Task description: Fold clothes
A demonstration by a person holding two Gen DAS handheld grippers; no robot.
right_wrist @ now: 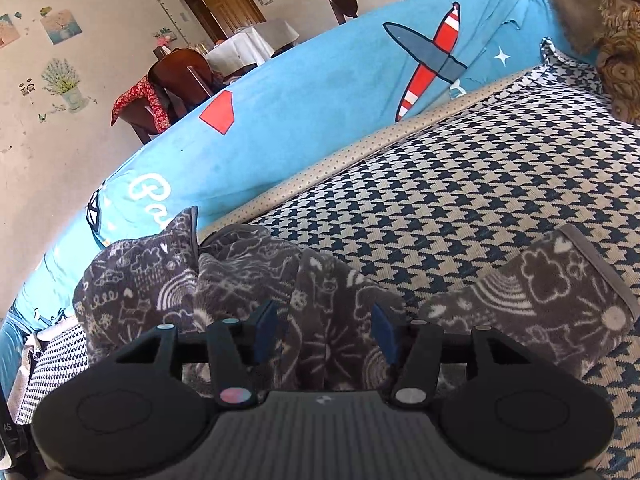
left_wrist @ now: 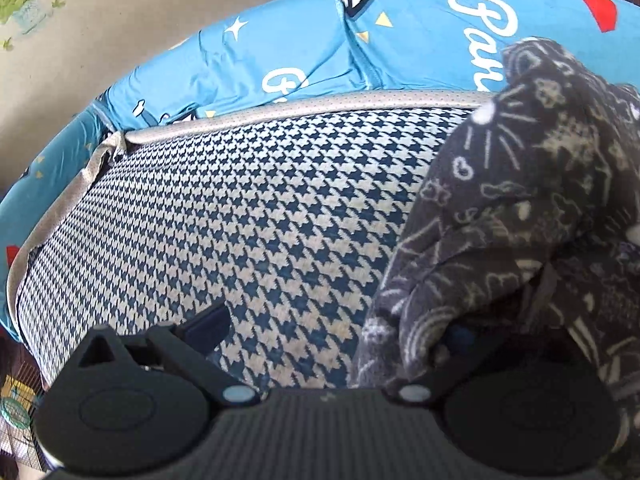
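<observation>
Our left gripper (left_wrist: pixel 332 332) has fingers spread, cloth (left_wrist: pixel 500 216) draped over one; our right gripper (right_wrist: pixel 325 334) fingers spread around cloth (right_wrist: pixel 320 304) on the cushion (right_wrist: pixel 460 184).

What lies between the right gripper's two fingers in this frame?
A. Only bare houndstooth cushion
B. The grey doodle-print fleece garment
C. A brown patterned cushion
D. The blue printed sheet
B: in the right wrist view the right gripper stands open with the grey doodle-print fleece garment bunched between its blue pads.
</observation>
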